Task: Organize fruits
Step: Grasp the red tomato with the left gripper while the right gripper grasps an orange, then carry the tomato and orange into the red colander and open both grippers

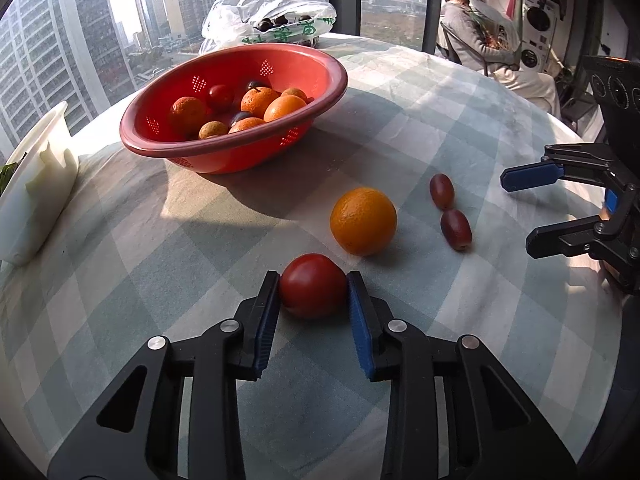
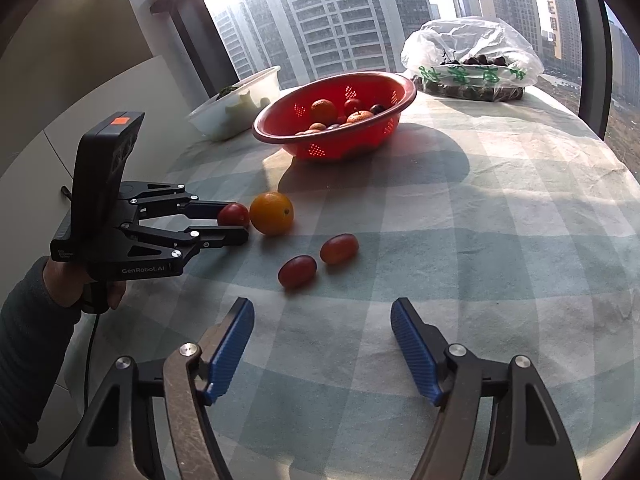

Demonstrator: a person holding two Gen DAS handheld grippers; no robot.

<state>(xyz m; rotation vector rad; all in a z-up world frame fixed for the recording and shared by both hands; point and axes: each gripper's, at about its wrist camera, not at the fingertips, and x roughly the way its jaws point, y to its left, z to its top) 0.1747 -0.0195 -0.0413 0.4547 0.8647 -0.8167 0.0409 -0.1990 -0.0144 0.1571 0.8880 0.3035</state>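
Fruits: four loose pieces lie on the checked tablecloth [image 1: 120,240], near the red colander [image 1: 336,76].
Progress: the colander holds several oranges, a small red fruit and dark plums; judged partly done, four pieces remaining.
Left gripper [image 1: 313,294]: blue pads closed against both sides of the red tomato [image 1: 313,290], which appears to rest on the cloth, just beside the orange [image 1: 363,221].
Right gripper [image 2: 322,344]: fingers wide apart, holding nothing, pointed toward the two red oval fruits [image 2: 316,260].
Oval fruits: smooth, glossy, elongated, lying nearly end to end.
Orange: round, dimpled matt peel.
Tomato: round, smooth, shiny skin.
Colander: rigid plastic, perforated patches, wide rolled rim.
Cloth: soft, creased, pale green and white checks.
Plastic bag [image 1: 272,12]: thin, crinkled, translucent, containing dark fruit, behind the colander.
White tub [image 1: 36,184]: at the table edge.
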